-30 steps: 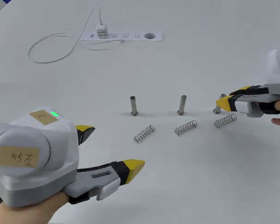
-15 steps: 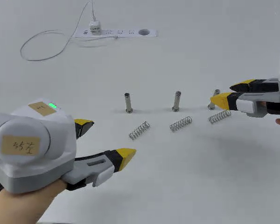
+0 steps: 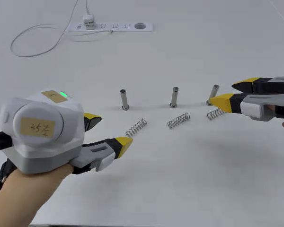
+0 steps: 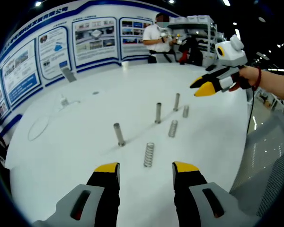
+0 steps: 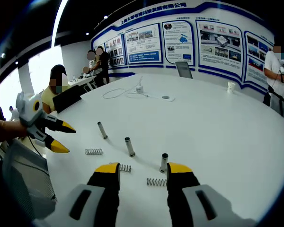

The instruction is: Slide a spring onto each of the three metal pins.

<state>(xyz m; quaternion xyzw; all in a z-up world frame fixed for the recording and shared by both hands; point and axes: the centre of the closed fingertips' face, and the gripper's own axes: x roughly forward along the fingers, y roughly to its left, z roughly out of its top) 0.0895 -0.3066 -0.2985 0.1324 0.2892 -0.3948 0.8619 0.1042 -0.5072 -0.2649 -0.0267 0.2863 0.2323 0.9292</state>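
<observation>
Yellow-tipped left gripper point(image 3: 110, 130) and right gripper point(image 3: 226, 93) gape wide, empty.

My left gripper point(image 3: 109, 130) is a rounded light-grey housing behind black jaws with yellow tips — each jaw carries a grey slotted plate. Behind the jaws, the round back end wears a tan label point(image 3: 37, 127) with handwritten marks. A second tan label point(image 3: 51, 96) sits on top beside a green light point(image 3: 63, 95). My right gripper point(image 3: 223, 93) has the same grey, black and yellow, and behind it a red band point(image 4: 258, 78) circles my wrist.
</observation>
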